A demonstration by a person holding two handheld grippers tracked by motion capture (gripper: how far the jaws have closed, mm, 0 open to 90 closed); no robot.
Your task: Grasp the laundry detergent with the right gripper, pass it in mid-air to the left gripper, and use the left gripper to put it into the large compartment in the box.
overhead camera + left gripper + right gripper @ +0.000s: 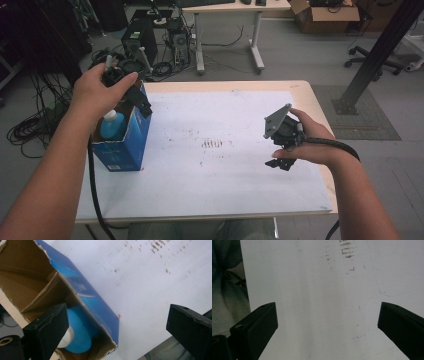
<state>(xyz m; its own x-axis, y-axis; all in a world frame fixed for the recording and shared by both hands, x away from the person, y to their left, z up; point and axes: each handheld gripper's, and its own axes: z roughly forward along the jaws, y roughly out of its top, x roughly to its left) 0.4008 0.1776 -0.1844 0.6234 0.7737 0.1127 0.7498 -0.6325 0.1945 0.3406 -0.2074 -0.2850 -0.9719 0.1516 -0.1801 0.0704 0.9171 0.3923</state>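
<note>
Bottle [112, 125]: blue body, white cap, standing inside an open-topped blue cardboard box [131, 140] at the left edge of the desk [305, 92], toward the near side. We see the same bottle [78, 333] in the left gripper view, lying in the near compartment of the box [87, 293], with a cardboard divider between it and an adjacent compartment.

We hold the left gripper [132, 95] above the box opening, just over the bottle. Its jaws stand wide apart and grip nothing; in the left gripper view one jaw hangs over the bottle's cap and the other over the white sheet [150, 282].

At the desk's centre, the white sheet [225, 175] carries a patch of small brown marks [212, 144].

We hold the right gripper [280, 147] above the right part of the sheet, well apart from the box. Its jaws are also spread wide and carry nothing; the right gripper view shows bare sheet [324, 302] between them.
</note>
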